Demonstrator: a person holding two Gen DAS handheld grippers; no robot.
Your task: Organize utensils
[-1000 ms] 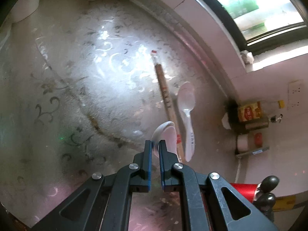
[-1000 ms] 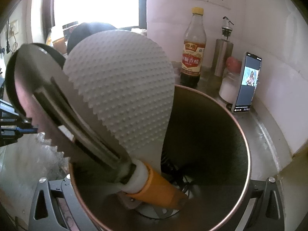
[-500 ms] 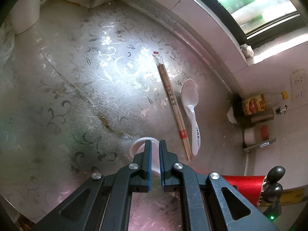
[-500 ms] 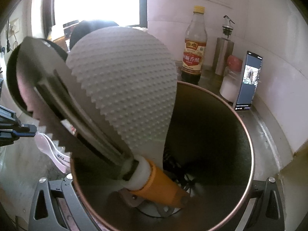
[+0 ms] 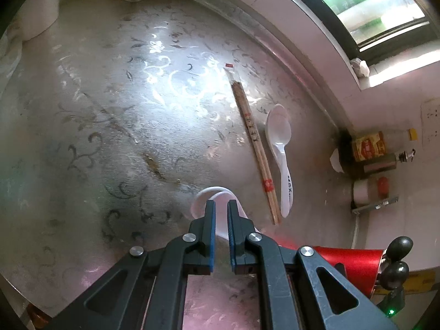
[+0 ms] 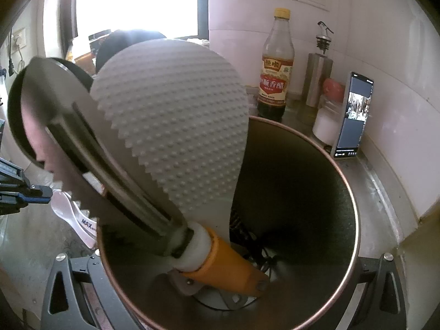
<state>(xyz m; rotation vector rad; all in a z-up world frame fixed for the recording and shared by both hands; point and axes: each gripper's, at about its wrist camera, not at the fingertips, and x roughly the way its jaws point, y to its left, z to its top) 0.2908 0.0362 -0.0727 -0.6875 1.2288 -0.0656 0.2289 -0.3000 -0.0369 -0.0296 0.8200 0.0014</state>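
Two tools: the left tool [image 5: 220,206] is pinched on a white plastic spoon [image 6: 74,216] above the desk [image 5: 115,126]; at two o'clock lie chopsticks [image 5: 255,148] and a second spoon [image 5: 279,143]. Right tool's opening is hidden behind the metal holder [image 6: 302,181] with its rice paddle [image 6: 176,121].

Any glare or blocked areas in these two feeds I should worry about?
Left wrist view: window glare washes out the countertop beside the chopsticks; the edges bend with fisheye. Right wrist view: the window is blown out, and the rice paddle fills the frame.
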